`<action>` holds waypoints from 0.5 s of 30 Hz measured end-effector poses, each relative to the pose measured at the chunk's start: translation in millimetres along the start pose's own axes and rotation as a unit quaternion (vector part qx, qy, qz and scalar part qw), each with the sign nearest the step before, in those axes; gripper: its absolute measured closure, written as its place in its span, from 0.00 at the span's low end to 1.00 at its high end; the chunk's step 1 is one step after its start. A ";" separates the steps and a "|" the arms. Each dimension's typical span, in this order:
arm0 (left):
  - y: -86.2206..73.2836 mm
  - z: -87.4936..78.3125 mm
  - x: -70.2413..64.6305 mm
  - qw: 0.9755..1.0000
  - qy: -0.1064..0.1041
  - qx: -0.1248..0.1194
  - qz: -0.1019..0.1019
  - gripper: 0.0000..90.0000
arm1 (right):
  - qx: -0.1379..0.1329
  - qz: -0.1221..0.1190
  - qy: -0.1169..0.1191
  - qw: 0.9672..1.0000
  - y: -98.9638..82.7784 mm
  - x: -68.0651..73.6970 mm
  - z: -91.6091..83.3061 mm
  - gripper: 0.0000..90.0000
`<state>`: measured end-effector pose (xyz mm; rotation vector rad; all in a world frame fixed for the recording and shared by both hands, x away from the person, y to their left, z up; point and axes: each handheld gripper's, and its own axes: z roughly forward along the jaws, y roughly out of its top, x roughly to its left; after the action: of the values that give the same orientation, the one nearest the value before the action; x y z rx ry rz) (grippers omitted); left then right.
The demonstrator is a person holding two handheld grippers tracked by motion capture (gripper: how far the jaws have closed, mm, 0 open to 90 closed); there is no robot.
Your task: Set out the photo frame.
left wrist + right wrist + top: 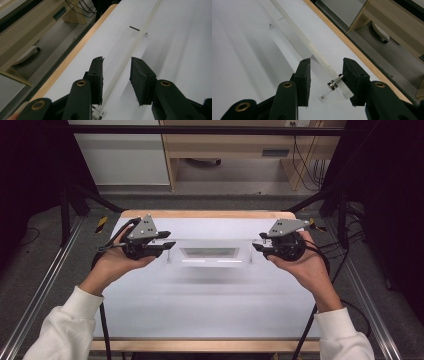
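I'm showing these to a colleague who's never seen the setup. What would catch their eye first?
Probably the clear acrylic panel standing across the middle of the white table, with the left gripper and right gripper open at its two ends. In the right gripper view, a small metal standoff on the panel's edge sits between the jaws.

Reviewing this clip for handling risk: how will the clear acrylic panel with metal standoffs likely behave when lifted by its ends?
The clear acrylic panel looks straight edge-on, so probably stiff. Its smooth edge may slip between the open right gripper pads. Standing upright on thin metal standoffs, it could tip if pushed.
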<state>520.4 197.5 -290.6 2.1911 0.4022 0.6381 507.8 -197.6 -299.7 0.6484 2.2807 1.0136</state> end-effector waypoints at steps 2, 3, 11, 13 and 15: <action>2.1 2.3 5.8 1.000 0.000 0.000 -0.002 0.69 | -0.003 0.003 0.002 1.000 2.2 -5.4 2.8 0.65; 3.2 3.8 9.3 1.000 -0.001 0.000 -0.002 0.69 | -0.005 0.006 0.005 1.000 3.2 -8.3 4.0 0.65; 7.8 12.9 31.8 1.000 -0.005 -0.007 -0.018 0.67 | -0.012 0.015 0.009 1.000 10.7 -27.0 14.9 0.63; 8.9 16.1 37.7 1.000 -0.005 -0.010 -0.022 0.66 | -0.011 0.017 0.008 1.000 13.0 -31.6 17.9 0.63; 10.1 18.6 42.1 1.000 -0.004 -0.009 -0.024 0.65 | -0.009 0.018 0.009 1.000 16.0 -37.8 22.0 0.63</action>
<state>566.3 199.8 -280.0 2.1588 0.4424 0.6048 553.0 -200.3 -288.6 0.6774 2.2807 1.0603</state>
